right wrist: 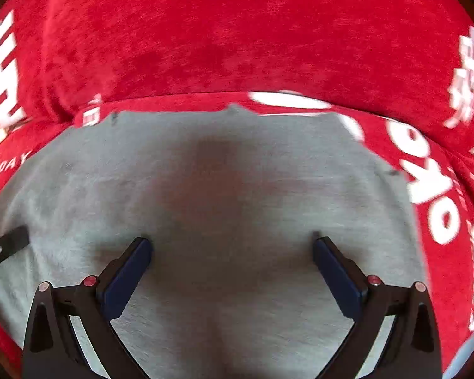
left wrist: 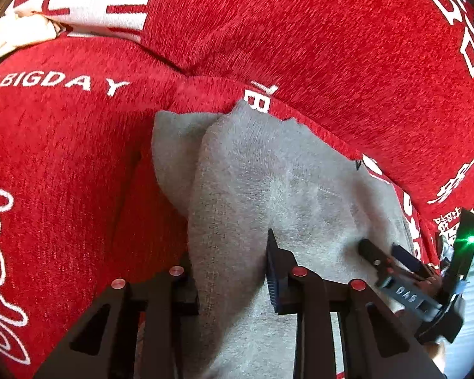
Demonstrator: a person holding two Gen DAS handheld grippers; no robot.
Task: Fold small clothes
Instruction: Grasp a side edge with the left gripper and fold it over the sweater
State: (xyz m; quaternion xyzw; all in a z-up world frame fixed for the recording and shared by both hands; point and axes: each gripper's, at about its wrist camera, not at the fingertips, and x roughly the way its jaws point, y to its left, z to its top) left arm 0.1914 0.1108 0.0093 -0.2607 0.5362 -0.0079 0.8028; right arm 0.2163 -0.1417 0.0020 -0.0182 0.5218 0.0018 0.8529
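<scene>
Clearly, the grey garment (left wrist: 268, 189) lay spread on the red cover with white lettering (left wrist: 63, 158), its far edge close to the seam where a red cushion (left wrist: 300, 31) began. The left gripper (left wrist: 230, 271) was closed on a raised ridge of the grey cloth, which passed between its two fingers and hid part of the left one. The right gripper (right wrist: 232, 252) stood wide apart over the flat middle of the garment, holding nothing; its fingertips were near the cloth, but I could not tell if they touched it. From here the main danger, in my judgement, was the left grip: only a narrow fold seemed to be pinched, so a quick pull could make the soft knit slip out, or drag the whole piece along the plush cover instead of folding it. The right view was blurred, so a hasty closing there could catch the red cover together with the garment, or take only the top layer and leave a crooked fold.
</scene>
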